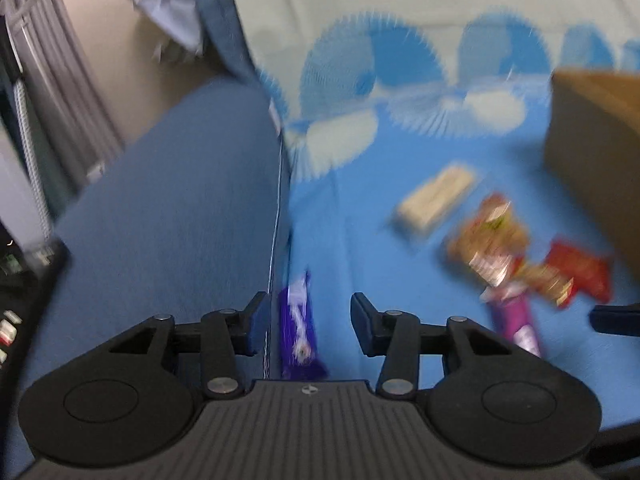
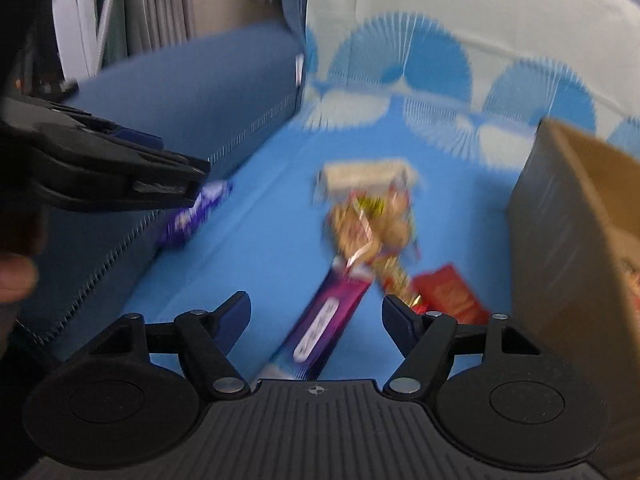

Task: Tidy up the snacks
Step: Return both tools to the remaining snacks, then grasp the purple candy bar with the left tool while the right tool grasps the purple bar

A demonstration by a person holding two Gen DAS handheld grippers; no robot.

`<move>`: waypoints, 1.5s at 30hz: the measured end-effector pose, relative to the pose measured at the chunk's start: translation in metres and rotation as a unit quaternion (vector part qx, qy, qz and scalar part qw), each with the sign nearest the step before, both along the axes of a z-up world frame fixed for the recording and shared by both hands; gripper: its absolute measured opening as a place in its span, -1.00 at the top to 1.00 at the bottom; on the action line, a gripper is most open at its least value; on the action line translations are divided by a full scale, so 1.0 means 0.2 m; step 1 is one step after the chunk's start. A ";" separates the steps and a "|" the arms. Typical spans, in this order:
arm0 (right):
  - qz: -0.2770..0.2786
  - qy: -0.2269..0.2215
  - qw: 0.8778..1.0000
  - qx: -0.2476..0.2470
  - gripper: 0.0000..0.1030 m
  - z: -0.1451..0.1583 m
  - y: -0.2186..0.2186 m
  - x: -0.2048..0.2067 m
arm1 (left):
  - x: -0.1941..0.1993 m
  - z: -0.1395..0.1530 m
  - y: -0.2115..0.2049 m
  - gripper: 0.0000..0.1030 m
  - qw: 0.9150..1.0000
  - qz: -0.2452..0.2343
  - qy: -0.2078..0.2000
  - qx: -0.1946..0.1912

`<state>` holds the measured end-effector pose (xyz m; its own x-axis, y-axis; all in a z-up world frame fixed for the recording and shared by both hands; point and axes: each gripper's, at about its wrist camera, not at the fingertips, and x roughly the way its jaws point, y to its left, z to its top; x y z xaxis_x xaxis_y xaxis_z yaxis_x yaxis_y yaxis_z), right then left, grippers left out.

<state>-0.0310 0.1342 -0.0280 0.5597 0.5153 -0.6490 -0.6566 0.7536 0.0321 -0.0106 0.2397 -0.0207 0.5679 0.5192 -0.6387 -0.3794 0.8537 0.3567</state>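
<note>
A home living room is showing here: a blue upholstered sofa arm (image 1: 168, 208) with stitched seams is flanking a fan-patterned blue cover (image 2: 280, 240), and grey curtains (image 1: 60, 80) are hanging behind.

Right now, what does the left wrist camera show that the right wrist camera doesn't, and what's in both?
Only the left view: a dark remote-like device at the left edge, blurred.

Only the right view: the left gripper seen from the side above the purple bar, a thumb, and a glimpse inside the box.

Both: the blue sheet, purple bar, cream bar, gold packets, magenta bar, red packet, cardboard box, blue cushion. Each gripper's jaws stand apart around a bar, not pressing.
</note>
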 end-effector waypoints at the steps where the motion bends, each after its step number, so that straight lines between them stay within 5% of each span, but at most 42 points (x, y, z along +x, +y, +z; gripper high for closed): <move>1: 0.002 0.012 1.000 -0.006 -0.46 -0.03 0.02 0.01 | -0.01 -0.01 0.02 0.02 1.000 0.006 0.000 0.003; 3: 0.003 0.031 0.999 -0.015 -0.46 -0.08 0.04 0.01 | 0.01 -0.03 0.02 -0.07 1.000 0.011 -0.006 0.017; 6: 0.009 0.055 0.998 -0.027 -0.47 -0.12 0.07 0.02 | 0.08 -0.13 -0.01 -0.29 0.998 0.001 0.037 0.051; 10: 0.007 0.059 0.997 -0.052 -0.46 -0.19 0.09 0.02 | 0.16 -0.23 -0.01 -0.28 0.994 0.011 0.066 0.085; 13: 0.012 0.054 0.997 -0.050 -0.22 -0.18 0.09 0.01 | 0.18 -0.28 0.03 -0.01 0.993 0.021 0.086 0.073; 15: 0.016 0.048 0.997 -0.050 0.17 -0.17 0.07 0.01 | 0.18 -0.28 0.07 0.46 0.993 0.039 0.089 0.062; 17: 0.015 0.049 0.997 -0.050 0.38 -0.16 0.05 0.02 | 0.17 -0.29 0.11 0.71 0.993 0.055 0.091 0.049; 21: 0.014 0.058 0.997 -0.043 0.50 -0.14 -0.01 0.04 | 0.15 -0.24 0.13 0.75 0.996 0.055 0.063 0.026; 28: 0.018 0.043 0.998 -0.034 0.55 -0.08 -0.13 0.01 | -0.01 -0.07 0.13 0.75 0.996 0.027 -0.030 -0.079; 32: 0.017 0.053 0.998 -0.032 0.55 -0.08 -0.18 0.00 | -0.10 0.00 0.15 0.76 0.975 0.013 -0.005 -0.222; 36: 0.009 0.067 0.997 -0.025 0.55 -0.08 -0.22 -0.01 | -0.20 0.03 0.14 0.75 0.956 0.003 0.023 -0.293; 42: 0.024 0.091 0.995 -0.024 0.46 -0.09 -0.24 -0.05 | -0.23 -0.03 0.11 0.73 0.927 -0.025 0.093 -0.363; 45: 0.031 0.097 0.995 -0.026 0.44 -0.09 -0.24 -0.06 | -0.25 -0.02 0.10 0.39 0.928 -0.025 0.084 -0.363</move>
